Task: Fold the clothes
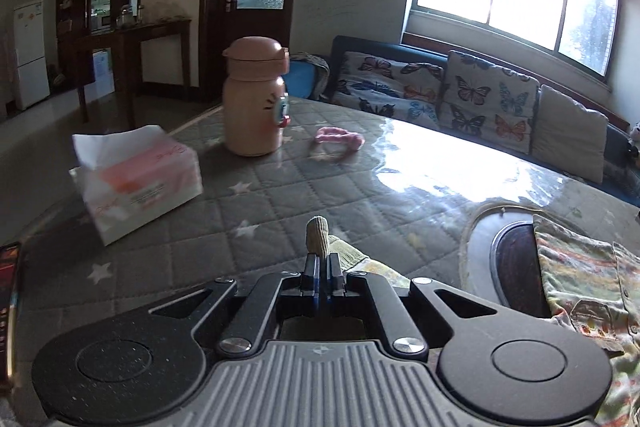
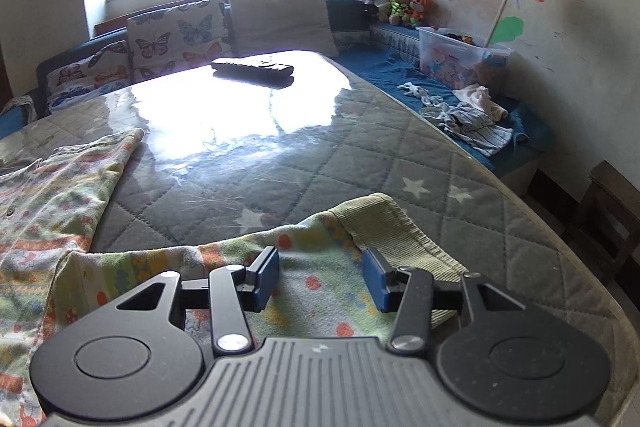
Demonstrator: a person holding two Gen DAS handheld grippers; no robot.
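A small patterned child's garment (image 2: 48, 195) with green ribbed cuffs lies on the quilted grey table (image 2: 320, 155). In the left wrist view my left gripper (image 1: 322, 265) is shut on a ribbed cuff (image 1: 318, 235) of it, which sticks up between the jaws; more of the garment (image 1: 584, 279) lies at the right. In the right wrist view my right gripper (image 2: 320, 279) is open and hovers over a sleeve (image 2: 320, 267) whose green cuff (image 2: 384, 223) lies just ahead of the right finger.
On the table stand a tissue box (image 1: 136, 179), a pink bottle (image 1: 256, 99), a pink hair tie (image 1: 340, 141), a round dark inset (image 1: 512, 267) and a remote (image 2: 252, 67). A sofa with butterfly cushions (image 1: 492, 99) and loose clothes (image 2: 476, 123) lies behind. A phone (image 1: 8, 291) is at the left edge.
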